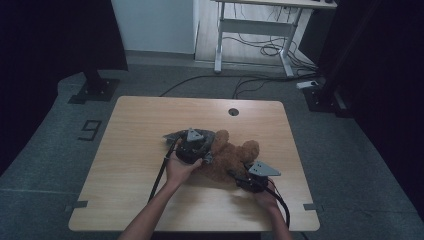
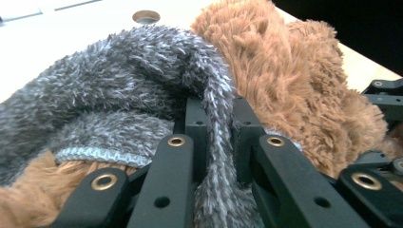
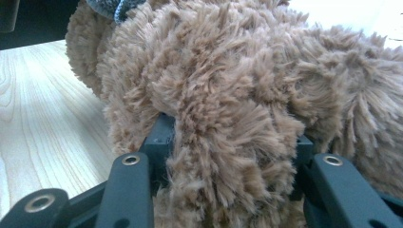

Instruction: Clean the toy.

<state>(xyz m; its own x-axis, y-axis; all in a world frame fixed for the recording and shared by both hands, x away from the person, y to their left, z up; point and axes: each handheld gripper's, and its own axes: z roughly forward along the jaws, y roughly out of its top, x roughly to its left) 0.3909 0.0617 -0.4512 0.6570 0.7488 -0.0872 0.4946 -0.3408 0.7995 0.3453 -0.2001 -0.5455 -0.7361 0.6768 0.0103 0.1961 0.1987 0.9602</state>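
Brown teddy bear [image 1: 227,157] lies mid-table; your right gripper [image 3: 228,156] clamps a limb as anchor, left gripper [image 2: 216,128], left of bear, pinches grey fuzzy garment [image 2: 119,90] tight for pulling.

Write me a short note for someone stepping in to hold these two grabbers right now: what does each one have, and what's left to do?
Left gripper: shut on a fold of the grey fuzzy garment.
Right gripper: clamped on a limb of the brown teddy bear.
The bear lies mid-table, the garment bunched at its upper end.
Done: both pieces gripped.
Left: probably working the garment on or off; which one I cannot tell.
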